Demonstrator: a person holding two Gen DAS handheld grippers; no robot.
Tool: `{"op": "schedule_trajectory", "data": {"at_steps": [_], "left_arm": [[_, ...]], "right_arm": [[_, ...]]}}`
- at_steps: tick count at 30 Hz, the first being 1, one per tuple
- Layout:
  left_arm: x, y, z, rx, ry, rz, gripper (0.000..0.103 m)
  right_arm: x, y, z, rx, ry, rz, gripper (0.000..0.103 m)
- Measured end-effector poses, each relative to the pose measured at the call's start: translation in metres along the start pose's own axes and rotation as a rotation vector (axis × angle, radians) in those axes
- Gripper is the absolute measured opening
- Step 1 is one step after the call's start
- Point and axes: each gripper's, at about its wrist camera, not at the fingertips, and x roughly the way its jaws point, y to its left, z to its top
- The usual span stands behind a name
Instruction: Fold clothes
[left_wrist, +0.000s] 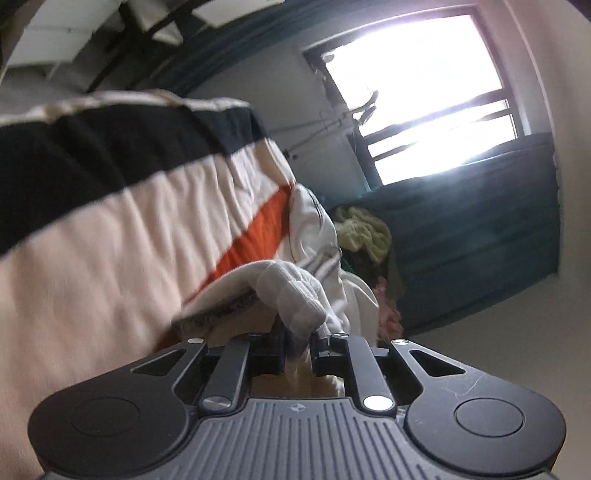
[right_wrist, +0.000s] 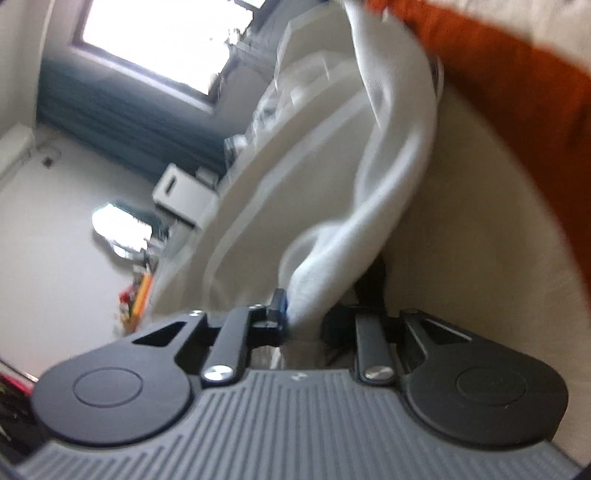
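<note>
The left hand-held gripper (left_wrist: 298, 343) pinches a bunched white garment (left_wrist: 295, 291) beside a striped cloth (left_wrist: 129, 206), while the right hand-held gripper (right_wrist: 304, 321) pinches white fabric (right_wrist: 391, 166) too.

Left wrist view: the striped garment (left_wrist: 122, 206) fills the left side, its bunched edge sitting in the left tongs (left_wrist: 297, 347). A clothes pile (left_wrist: 365, 232) lies behind, window (left_wrist: 424, 92) beyond. Right wrist view: the right tongs (right_wrist: 303, 317) have cloth (right_wrist: 388, 177) between them, with the table (right_wrist: 461, 258) underneath on the right.
</note>
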Motion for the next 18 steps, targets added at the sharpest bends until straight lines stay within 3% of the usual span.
{"op": "schedule_trajectory", "data": {"at_steps": [3, 6, 10, 14, 18], "left_arm": [[-0.004, 0.002, -0.014, -0.024, 0.084, -0.026, 0.015], [-0.004, 0.001, -0.04, -0.057, 0.23, -0.034, 0.029], [0.01, -0.005, -0.073, 0.042, 0.367, 0.057, 0.055], [0.016, 0.002, -0.084, 0.012, 0.417, 0.132, 0.067], [0.022, 0.018, -0.08, -0.085, 0.419, 0.173, 0.069]], "right_arm": [[-0.049, 0.007, 0.012, 0.012, -0.093, 0.017, 0.019], [-0.096, 0.009, 0.022, -0.028, -0.16, -0.048, 0.019], [-0.131, -0.013, 0.022, 0.018, -0.207, -0.161, 0.019], [-0.134, -0.035, 0.018, 0.083, -0.2, -0.251, 0.018], [-0.126, -0.033, 0.016, 0.068, -0.203, -0.257, 0.019]]}}
